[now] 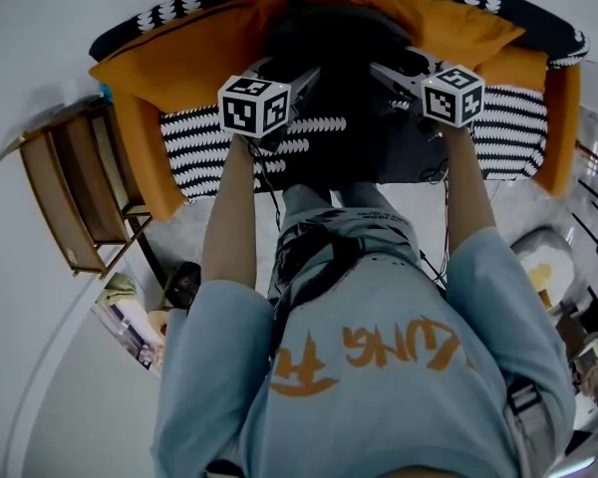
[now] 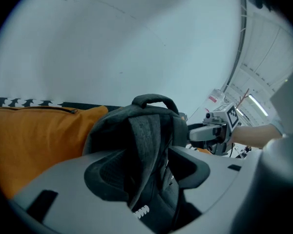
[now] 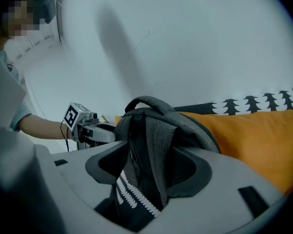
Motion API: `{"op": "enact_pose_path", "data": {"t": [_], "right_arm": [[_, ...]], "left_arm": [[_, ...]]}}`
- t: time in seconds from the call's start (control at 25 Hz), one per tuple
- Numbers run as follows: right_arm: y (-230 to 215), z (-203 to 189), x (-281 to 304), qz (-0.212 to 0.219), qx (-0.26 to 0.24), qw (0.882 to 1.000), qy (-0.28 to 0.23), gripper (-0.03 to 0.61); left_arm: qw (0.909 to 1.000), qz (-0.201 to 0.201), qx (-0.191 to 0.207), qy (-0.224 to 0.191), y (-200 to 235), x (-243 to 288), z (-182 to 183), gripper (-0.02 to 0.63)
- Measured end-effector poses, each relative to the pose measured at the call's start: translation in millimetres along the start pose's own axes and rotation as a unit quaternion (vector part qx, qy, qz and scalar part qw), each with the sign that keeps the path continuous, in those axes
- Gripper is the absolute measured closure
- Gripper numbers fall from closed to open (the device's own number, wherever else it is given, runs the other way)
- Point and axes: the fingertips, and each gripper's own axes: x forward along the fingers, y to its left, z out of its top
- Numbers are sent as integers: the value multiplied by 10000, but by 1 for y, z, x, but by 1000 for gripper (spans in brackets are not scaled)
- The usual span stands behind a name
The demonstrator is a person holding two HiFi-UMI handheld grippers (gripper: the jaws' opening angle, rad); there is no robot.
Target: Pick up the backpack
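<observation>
Backpack [image 2: 136,118], grey woven fabric; left gripper [image 2: 149,172], right gripper [image 3: 151,172] wide open, unclamped around straps [image 3: 158,140].

The sofa [image 1: 199,147] is looked down upon steeply from the head view, over both forearms. In each gripper view the backpack [image 2: 141,130] is seen close along the fingers [image 2: 63,189], from opposite sides; the right gripper [image 2: 193,133] is caught in the left view, the left gripper [image 3: 110,132] in the right
</observation>
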Motion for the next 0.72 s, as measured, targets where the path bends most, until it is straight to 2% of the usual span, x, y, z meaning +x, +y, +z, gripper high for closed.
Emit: {"op": "enact_pose_path", "data": {"t": [0.12, 0.28, 0.4, 0.44, 0.56, 0.68, 0.72], "right_arm": [[2, -2, 7, 190, 54, 9998, 72, 332], [-3, 1, 13, 187, 51, 9998, 83, 358], [-3, 2, 13, 235, 108, 9997, 56, 381], [-2, 3, 12, 255, 164, 9995, 11, 394], [-1, 5, 11, 231, 310, 9991, -156, 443], [2, 6, 9, 165, 375, 9989, -234, 514], [5, 5, 7, 184, 386, 9988, -246, 520]], "left_arm": [[9996, -263, 60, 4, -7, 6, 3, 351], [9991, -390, 85, 163, -3, 21, 2, 353], [9983, -582, -74, -32, -6, 25, 12, 356], [9979, -618, -138, -122, -8, 24, 16, 373], [9976, -602, -252, -252, -11, 22, 23, 489], [9968, -702, -281, -249, -16, 17, 20, 515], [9965, -756, -262, -253, -19, 14, 20, 526]]}}
